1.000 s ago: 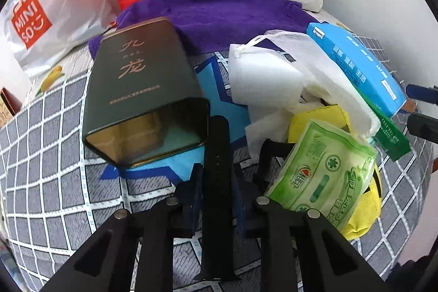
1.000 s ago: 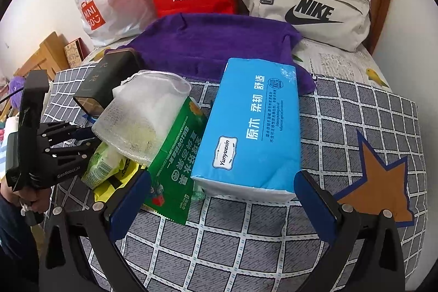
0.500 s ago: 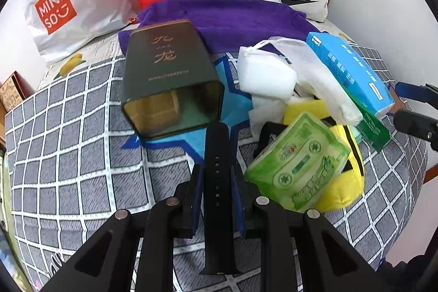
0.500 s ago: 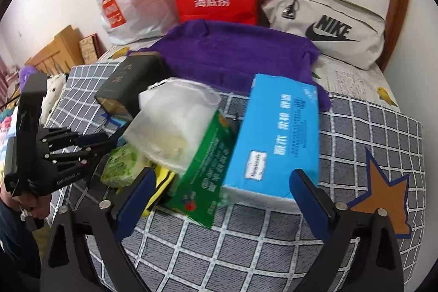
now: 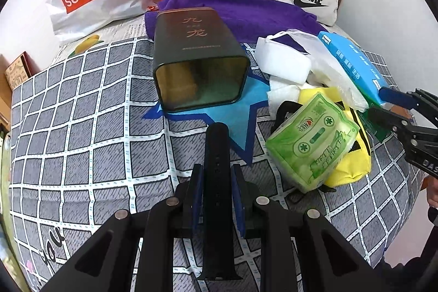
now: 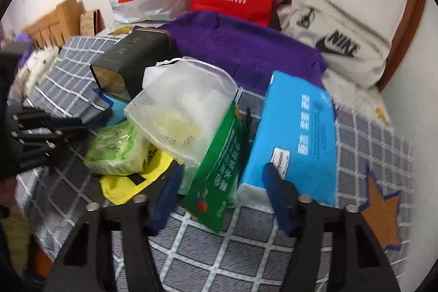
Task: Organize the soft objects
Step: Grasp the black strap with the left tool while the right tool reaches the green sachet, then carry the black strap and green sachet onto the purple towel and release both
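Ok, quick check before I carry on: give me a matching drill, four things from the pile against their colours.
Things:
1. tissue box
2. towel
3. tin
4. watch strap

Colours:
A. purple
B. black
C. light blue
D. dark green

Pairs: 1-C, 2-A, 3-D, 4-B

- Both pictures are bright, with soft light and only faint shadows.
- The left view is sharp.
- The right view is blurry.
- Round black edges bend everything.
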`<action>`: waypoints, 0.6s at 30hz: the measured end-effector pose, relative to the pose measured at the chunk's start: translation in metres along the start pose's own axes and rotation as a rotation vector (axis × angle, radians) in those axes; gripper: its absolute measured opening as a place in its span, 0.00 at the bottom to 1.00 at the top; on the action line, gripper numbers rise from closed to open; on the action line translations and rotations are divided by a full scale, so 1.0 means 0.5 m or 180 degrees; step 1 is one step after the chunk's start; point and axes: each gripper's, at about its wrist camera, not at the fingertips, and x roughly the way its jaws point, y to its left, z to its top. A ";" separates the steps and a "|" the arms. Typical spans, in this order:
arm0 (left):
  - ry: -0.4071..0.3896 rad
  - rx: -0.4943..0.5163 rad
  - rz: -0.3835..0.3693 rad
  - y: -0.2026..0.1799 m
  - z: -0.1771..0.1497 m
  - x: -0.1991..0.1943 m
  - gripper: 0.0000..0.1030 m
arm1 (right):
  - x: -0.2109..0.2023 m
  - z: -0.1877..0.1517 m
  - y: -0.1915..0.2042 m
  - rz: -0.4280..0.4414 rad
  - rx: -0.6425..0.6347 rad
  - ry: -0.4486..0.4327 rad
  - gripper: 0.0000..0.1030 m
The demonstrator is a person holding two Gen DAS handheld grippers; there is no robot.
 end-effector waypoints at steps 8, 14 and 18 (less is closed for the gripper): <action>-0.0055 -0.0001 -0.0021 -0.001 -0.008 -0.008 0.19 | -0.035 -0.020 -0.008 0.0131 -0.0009 -0.0035 0.08; -0.0052 -0.0027 -0.0022 -0.001 -0.017 -0.011 0.19 | -0.056 -0.057 0.002 0.0234 -0.0051 0.0042 0.08; -0.0035 -0.0010 0.0000 -0.006 -0.020 -0.011 0.19 | -0.032 -0.068 0.002 0.0176 0.0006 0.0154 0.11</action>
